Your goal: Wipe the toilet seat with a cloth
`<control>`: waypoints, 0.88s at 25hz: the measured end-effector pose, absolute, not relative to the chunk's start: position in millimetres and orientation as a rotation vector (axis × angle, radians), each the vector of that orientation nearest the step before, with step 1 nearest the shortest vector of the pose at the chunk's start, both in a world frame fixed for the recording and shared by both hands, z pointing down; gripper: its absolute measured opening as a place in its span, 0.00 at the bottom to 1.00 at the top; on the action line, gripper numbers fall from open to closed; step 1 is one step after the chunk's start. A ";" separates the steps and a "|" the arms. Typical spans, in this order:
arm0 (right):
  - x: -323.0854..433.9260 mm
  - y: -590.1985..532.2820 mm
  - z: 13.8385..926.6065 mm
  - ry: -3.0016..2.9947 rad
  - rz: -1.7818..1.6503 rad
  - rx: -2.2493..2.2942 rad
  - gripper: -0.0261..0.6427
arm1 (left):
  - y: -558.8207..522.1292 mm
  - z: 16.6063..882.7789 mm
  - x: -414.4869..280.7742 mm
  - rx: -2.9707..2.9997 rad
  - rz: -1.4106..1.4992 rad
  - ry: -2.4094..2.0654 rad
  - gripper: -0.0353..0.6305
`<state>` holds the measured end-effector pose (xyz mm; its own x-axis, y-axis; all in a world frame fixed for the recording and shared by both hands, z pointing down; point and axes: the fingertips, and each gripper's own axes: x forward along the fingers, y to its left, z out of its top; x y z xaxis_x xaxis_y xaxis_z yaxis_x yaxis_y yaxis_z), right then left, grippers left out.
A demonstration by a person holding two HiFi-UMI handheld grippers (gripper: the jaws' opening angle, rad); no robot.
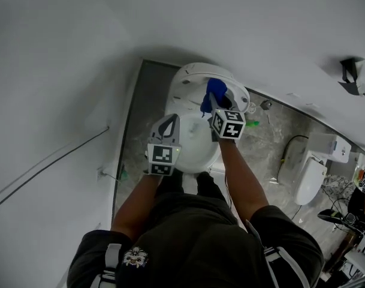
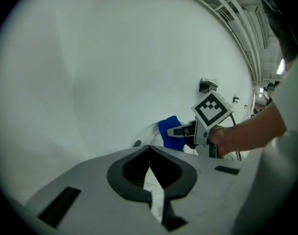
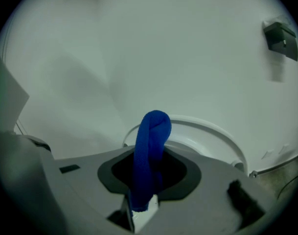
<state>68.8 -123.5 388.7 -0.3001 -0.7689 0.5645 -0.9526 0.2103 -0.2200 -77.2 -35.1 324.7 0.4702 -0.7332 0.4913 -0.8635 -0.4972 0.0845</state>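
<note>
A white wall point(image 1: 62, 71) fills the top and left of the head view. At the centre of the frame a white toilet point(image 1: 197, 152) stands below the person. The left gripper point(image 1: 169, 122) hangs over the bowl's left side, its jaws pressed together on nothing. The right gripper point(image 1: 213, 102), just right of it, pinches a blue cloth point(image 1: 216, 87), which sticks out folded past the jaws over the toilet's back rim.

bathroom-like room, white toilet point(image 1: 185, 86), second toilet point(image 1: 310, 182) nearby, marbled floor point(image 1: 267, 144), plain white walls point(image 1: 62, 53)
</note>
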 end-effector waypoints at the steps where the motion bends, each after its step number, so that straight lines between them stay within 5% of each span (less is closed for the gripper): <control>1: 71.1 -125.7 388.9 -2.152 0.774 1.622 0.19 | -35.1 326.2 -76.2 2.403 0.571 -1.345 0.07; 22: 163.0 -105.6 411.1 -1.965 0.733 1.782 0.18 | -25.7 349.5 -23.0 2.480 0.636 -1.183 0.07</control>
<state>163.0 -105.6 411.1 -0.1180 -0.7886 0.6035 -0.9912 0.0564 -0.1201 -23.0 -25.7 349.5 0.5578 -0.6478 0.5188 -0.7900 -0.6060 0.0927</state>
